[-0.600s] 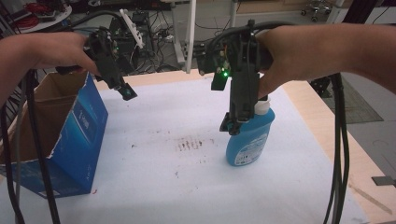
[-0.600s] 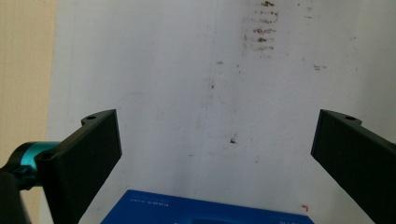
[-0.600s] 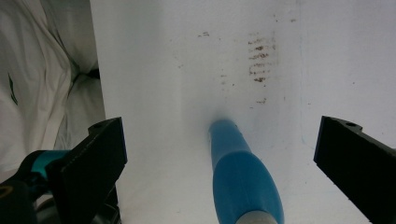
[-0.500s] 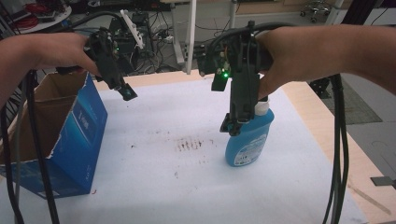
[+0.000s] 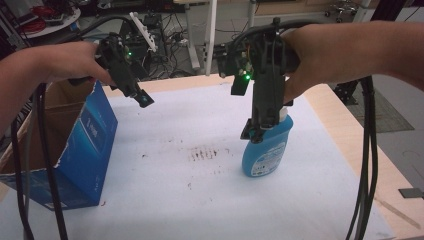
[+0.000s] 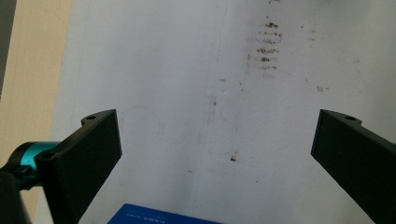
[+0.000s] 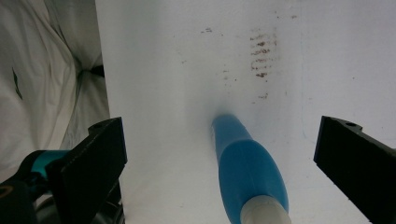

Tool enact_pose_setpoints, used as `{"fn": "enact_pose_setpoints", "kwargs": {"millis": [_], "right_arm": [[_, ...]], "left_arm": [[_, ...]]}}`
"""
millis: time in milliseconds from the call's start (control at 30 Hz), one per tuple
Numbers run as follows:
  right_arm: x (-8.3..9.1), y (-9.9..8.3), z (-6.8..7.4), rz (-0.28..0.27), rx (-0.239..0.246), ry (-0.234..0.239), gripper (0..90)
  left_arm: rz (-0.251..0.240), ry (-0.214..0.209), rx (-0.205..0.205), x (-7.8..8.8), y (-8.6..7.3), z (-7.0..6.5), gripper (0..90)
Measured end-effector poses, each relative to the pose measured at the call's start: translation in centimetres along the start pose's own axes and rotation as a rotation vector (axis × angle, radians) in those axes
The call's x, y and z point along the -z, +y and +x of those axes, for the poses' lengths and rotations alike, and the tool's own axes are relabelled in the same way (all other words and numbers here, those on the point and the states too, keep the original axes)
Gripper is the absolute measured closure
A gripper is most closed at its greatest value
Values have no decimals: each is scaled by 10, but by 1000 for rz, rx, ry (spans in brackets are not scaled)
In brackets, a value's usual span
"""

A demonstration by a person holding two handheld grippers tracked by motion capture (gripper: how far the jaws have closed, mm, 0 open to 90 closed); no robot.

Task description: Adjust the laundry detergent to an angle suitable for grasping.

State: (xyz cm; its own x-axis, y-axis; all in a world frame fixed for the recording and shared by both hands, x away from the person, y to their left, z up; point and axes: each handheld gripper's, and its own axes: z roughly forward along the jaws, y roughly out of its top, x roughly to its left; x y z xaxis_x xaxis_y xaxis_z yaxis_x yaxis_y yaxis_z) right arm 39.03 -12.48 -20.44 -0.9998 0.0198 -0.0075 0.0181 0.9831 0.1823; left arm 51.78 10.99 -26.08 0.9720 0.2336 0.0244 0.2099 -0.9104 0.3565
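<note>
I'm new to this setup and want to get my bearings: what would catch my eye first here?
The blue bottle with its white cap stands upright on the white table cover, right of middle, with the right gripper hanging over it, jaws wide apart. At the left edge stands an open blue cardboard box, the open left gripper above it. Dark brown smudges mark the cover's middle.

upright blue bottle point(image 5: 263, 152), white cap

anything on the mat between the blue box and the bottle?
No objects: between the blue box and the bottle the high view shows bare white mat with a patch of dark stains.
</note>
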Motion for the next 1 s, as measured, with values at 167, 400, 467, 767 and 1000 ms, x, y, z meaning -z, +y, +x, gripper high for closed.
{"fn": "enact_pose_setpoints", "kwargs": {"millis": [167,400,467,767,1000], "right_arm": [[1,-2,2,-3,-4,-3,18],[1,-3,3,-10,-6,-4,18],[0,-4,4,-8,-8,-3,18],[1,-5,6,-6,-5,0,18],[0,-8,6,-8,0,1,18]], "left_arm": [[-49,18,22,-3,-1,-1,17],[-138,66,90,-8,-6,-2,17],[-166,80,105,-11,-8,-3,17],[-251,104,128,-23,-9,-10,17],[-386,137,203,-31,-10,-23,17]]}}
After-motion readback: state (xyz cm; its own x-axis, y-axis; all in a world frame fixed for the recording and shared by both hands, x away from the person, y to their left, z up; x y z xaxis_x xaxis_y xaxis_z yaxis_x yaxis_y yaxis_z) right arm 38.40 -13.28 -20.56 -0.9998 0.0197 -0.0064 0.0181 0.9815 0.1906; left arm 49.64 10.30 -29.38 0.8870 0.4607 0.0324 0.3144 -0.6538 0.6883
